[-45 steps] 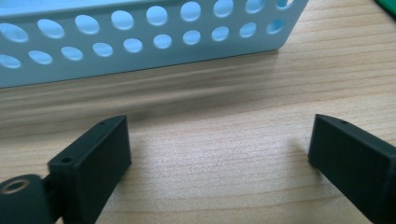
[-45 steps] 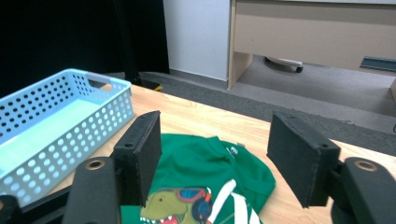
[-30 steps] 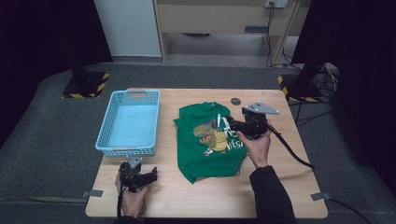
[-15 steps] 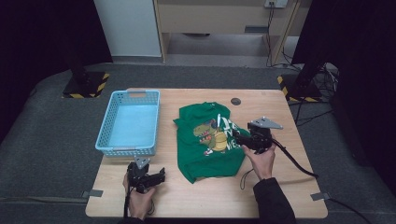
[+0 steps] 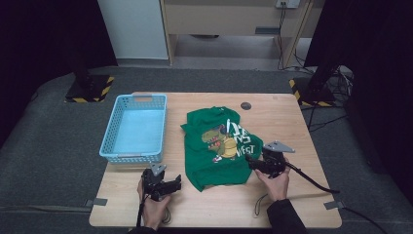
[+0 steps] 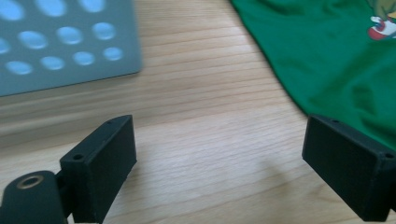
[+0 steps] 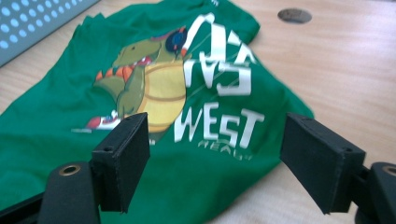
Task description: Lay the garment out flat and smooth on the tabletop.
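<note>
On the left part of the table stands my blue basket, with holes in its walls. In the left tool view I see one wall of it at the top left, a little blurred.

My left tool is near the front edge of the table, in front of the basket and just left of the shirt. My left hand holds it from below. Its jaws are wide apart, with bare wood between them and nothing inside. The right jaw reaches near the edge of the green cloth, but I cannot tell if it touches.

In the middle of the table lies the shirt. It is green and lies flat but wrinkled, with some folds at the edges. On it is a print of a green dinosaur with a yellow belly, orange spikes, red shoes and headphones. Beside the dinosaur are white letters; the word "WEST" is readable in the right tool view.

My right tool is at the right edge of the shirt, held by my right hand. Its jaws are wide apart too and grip nothing; they point across the shirt.

Behind the shirt, near the far edge, is a small dark disc.
</note>
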Available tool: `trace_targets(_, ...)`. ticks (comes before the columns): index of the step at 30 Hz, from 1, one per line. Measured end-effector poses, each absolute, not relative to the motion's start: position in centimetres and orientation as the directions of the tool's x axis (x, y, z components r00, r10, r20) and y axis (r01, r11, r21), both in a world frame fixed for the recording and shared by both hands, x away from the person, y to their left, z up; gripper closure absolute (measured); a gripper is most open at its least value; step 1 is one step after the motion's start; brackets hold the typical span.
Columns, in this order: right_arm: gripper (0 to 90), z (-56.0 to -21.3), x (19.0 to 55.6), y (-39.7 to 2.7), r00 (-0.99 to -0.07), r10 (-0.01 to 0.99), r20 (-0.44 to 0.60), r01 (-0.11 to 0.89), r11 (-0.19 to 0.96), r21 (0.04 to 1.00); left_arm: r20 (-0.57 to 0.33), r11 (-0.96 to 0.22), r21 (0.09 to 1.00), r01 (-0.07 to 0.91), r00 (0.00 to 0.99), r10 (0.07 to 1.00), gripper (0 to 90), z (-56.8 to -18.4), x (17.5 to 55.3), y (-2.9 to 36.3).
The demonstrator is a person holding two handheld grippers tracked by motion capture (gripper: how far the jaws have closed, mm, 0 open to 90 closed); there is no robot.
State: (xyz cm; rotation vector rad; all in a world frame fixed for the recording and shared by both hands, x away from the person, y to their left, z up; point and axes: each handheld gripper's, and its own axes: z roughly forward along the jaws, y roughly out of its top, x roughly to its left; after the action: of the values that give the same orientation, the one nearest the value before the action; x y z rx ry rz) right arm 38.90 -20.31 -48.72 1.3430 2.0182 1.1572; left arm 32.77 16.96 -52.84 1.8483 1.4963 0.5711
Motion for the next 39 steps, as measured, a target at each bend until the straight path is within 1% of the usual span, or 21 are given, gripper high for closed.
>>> trace_targets(5, 22.8, -50.0, 38.1, -20.7, -0.427, 0.899, 0.096, 0.548, 0.173, 0.819, -0.073, -0.133, 0.731, 0.669, 0.271, 0.960, 9.2, -53.1, 32.9, 15.5)
trace_targets(7, 22.1, -50.6, 37.7, -20.8, -0.431, 0.898, 0.087, 0.555, 0.188, 0.810, -0.074, -0.140, 0.728, 0.671, 0.280, 0.957, 9.2, -53.1, 33.0, 15.0)
trace_targets(11, 20.8, -51.2, 37.2, -21.0, -0.433, 0.899, 0.068, 0.563, 0.211, 0.799, -0.107, -0.133, 0.721, 0.680, 0.299, 0.948, 8.6, -53.3, 33.3, 14.0)
trace_targets(16, 20.0, -51.6, 36.8, -21.5, -0.427, 0.901, 0.074, 0.568, 0.203, 0.798, -0.100, -0.138, 0.727, 0.673, 0.303, 0.948, 8.4, -53.4, 33.5, 13.3)
trace_targets(19, 19.6, -51.7, 36.7, -21.5, -0.422, 0.903, 0.080, 0.572, 0.197, 0.796, -0.078, -0.157, 0.728, 0.667, 0.309, 0.948, 7.9, -53.5, 33.5, 12.7)
trace_targets(23, 18.9, -52.1, 36.7, -21.5, -0.422, 0.904, 0.072, 0.576, 0.206, 0.791, -0.016, -0.209, 0.718, 0.664, 0.316, 0.949, 5.5, -53.6, 33.4, 12.0)
trace_targets(28, 18.0, -52.3, 36.6, -21.5, -0.422, 0.905, 0.053, 0.580, 0.224, 0.783, 0.004, -0.234, 0.712, 0.662, 0.330, 0.944, 3.4, -53.7, 33.3, 12.2)
trace_targets(33, 17.8, -52.2, 36.5, -21.6, -0.420, 0.907, 0.042, 0.576, 0.230, 0.785, 0.016, -0.244, 0.706, 0.665, 0.330, 0.944, 3.5, -53.5, 33.0, 12.9)
trace_targets(39, 18.0, -52.1, 36.5, -22.2, -0.411, 0.910, 0.056, 0.575, 0.211, 0.790, 0.004, -0.245, 0.692, 0.679, 0.336, 0.942, 3.6, -53.4, 32.5, 14.5)
